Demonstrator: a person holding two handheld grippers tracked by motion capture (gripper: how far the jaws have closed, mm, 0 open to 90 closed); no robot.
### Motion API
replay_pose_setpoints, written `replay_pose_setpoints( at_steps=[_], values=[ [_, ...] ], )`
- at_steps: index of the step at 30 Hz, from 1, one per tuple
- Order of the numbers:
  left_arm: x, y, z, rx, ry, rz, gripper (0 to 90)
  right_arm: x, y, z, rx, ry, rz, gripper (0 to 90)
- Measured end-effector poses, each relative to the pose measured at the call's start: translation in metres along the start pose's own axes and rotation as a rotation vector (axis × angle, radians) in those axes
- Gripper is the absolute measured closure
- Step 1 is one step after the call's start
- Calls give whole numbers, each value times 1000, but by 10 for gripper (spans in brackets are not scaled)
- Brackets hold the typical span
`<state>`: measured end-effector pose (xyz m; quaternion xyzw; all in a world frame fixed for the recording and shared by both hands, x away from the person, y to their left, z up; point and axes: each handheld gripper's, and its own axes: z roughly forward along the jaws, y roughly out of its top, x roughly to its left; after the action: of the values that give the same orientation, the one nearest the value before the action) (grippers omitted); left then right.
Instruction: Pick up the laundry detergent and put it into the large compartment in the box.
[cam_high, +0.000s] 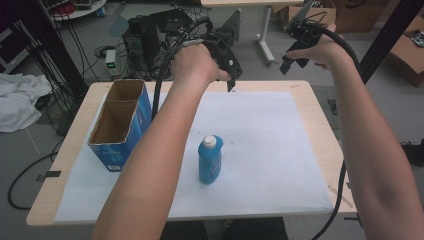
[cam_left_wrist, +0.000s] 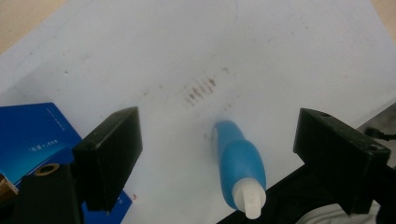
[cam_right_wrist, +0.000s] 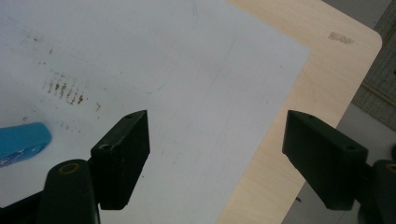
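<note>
In the high view the blue bottle (cam_high: 209, 160) with a white cap stands upright on the white sheet (cam_high: 260, 145) that covers the counter (cam_high: 320, 107), a little below the middle of the frame, touched by neither tool. An open blue cardboard box (cam_high: 121, 122) sits at the left of the frame, well apart from the bottle. The left hand-held gripper (cam_high: 227, 62) is raised above the counter's far edge at upper centre; in its own view its jaws stand wide apart with nothing between them, the bottle (cam_left_wrist: 240, 168) lying below at lower centre. The right hand-held gripper (cam_high: 295, 57) is held up at upper right, jaws likewise spread and empty in the right gripper view, where the bottle's base (cam_right_wrist: 23, 140) peeks in at the left edge.
</note>
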<state>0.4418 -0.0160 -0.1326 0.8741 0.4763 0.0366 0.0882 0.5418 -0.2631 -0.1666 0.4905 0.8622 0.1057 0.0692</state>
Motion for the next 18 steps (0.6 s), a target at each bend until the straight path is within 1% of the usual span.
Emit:
replay_pose_setpoints(
  at_steps=[7, 9, 15, 18],
  values=[
    [-1, -6, -4, -6, 11, -4, 161, 0, 0, 0, -5, -2, 3, 235],
    [-2, -7, -4, -8, 12, -8, 161, 0, -1, 0, -6, -3, -4, 236],
    [-6, -14, -5, 1, 19, -6, 160, 1, -2, 4, -2, 2, -2, 236],
    [-10, -19, -6, 0, 22, -7, 160, 2, -2, 5, -3, 3, -11, 238]
  ],
)
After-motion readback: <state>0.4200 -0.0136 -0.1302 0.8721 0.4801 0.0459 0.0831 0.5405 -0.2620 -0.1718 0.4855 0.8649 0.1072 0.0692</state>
